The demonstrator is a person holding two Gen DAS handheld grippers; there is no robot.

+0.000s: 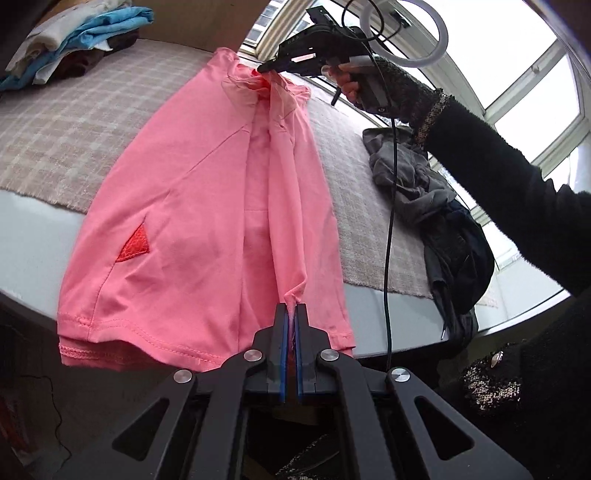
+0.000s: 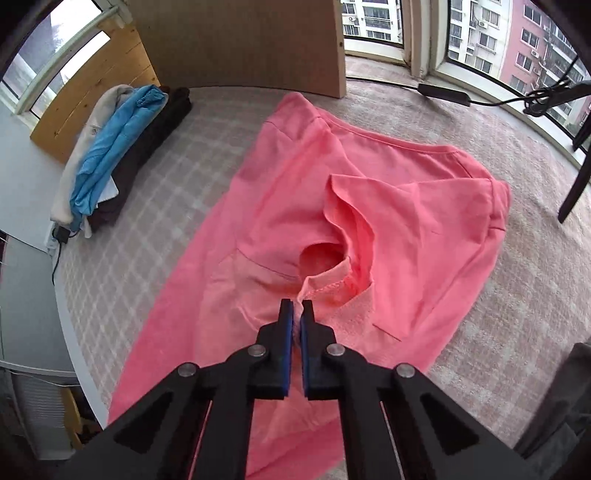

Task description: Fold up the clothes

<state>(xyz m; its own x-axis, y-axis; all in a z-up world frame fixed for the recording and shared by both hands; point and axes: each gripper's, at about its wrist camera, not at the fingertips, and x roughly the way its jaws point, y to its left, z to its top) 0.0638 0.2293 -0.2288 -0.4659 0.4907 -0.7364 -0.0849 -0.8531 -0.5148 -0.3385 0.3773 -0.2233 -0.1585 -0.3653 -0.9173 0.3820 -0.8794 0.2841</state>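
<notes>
A pink T-shirt (image 1: 192, 206) is stretched between my two grippers over a checked beige cloth on the table; it also shows in the right wrist view (image 2: 280, 206). My left gripper (image 1: 291, 304) is shut on a pinch of the shirt near its hem, at the table's near edge. My right gripper (image 2: 297, 303) is shut on the shirt's neck edge; in the left wrist view it (image 1: 267, 68) holds the far end lifted. The shirt's hem hangs over the table edge. A red triangle patch (image 1: 135, 245) sits near the hem.
A stack of folded clothes (image 2: 110, 155), blue on top, lies at the table's far left corner; it also shows in the left wrist view (image 1: 74, 40). A heap of grey and dark clothes (image 1: 436, 206) lies on the right. A ring light (image 1: 406, 33) and cable (image 1: 389, 221) stand near the windows.
</notes>
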